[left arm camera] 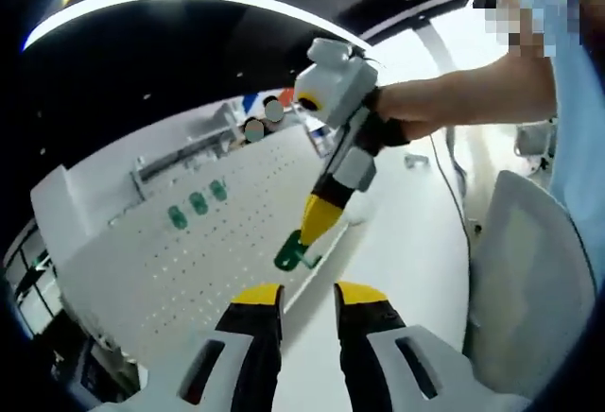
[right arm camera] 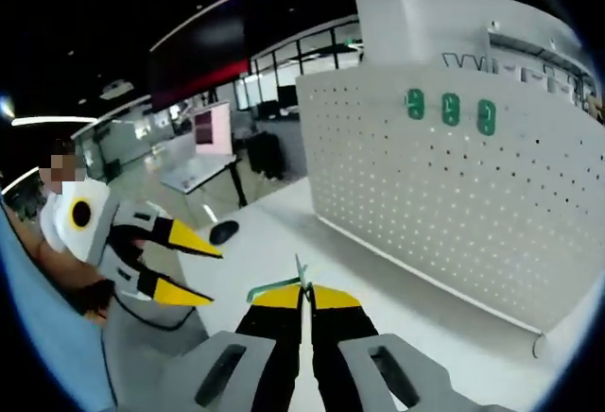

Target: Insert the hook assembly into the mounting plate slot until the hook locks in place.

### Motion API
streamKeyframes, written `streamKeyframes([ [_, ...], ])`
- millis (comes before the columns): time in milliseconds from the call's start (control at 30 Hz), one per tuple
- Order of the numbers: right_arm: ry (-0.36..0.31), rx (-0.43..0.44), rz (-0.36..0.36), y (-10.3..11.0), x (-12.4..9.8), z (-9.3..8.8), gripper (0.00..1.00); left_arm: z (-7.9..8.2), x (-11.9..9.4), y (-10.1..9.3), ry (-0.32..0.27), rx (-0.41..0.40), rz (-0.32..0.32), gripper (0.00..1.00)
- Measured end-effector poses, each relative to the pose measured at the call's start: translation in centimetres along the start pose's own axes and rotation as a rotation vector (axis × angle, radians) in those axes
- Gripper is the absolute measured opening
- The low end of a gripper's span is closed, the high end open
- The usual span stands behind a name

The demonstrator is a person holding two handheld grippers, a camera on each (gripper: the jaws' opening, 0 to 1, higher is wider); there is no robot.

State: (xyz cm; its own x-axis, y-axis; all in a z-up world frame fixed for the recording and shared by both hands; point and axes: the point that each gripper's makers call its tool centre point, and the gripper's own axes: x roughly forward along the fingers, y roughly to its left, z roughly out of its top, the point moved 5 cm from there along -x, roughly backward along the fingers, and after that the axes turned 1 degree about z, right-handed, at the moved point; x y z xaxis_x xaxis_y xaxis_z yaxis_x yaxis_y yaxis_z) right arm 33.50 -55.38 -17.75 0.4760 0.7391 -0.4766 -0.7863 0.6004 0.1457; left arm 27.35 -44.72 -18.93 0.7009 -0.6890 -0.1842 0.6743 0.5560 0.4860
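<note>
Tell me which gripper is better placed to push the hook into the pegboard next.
The right gripper, probably. It is shut on the green hook and, in the left gripper view, hangs close in front of the white pegboard. The left gripper is open and holds nothing.

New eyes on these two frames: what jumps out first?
The white pegboard stands out first, upright on the white table, with three green hooks in a row near its top. Next, the right gripper is shut on a green hook and holds it near the board's lower edge, while the left gripper is open and empty.
</note>
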Motion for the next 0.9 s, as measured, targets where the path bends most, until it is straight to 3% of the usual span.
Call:
streamKeyframes([
  [433, 0.076, 0.082, 0.033, 1.3, 0.9, -1.2, 0.0, -0.6, 1.4, -1.0, 0.015, 0.134, -0.006, 0.16],
  [900, 0.127, 0.162, 0.054, 1.7, 2.0, -2.0, 0.0, -1.5, 2.0, -0.7, 0.029, 0.178, -0.013, 0.13],
])
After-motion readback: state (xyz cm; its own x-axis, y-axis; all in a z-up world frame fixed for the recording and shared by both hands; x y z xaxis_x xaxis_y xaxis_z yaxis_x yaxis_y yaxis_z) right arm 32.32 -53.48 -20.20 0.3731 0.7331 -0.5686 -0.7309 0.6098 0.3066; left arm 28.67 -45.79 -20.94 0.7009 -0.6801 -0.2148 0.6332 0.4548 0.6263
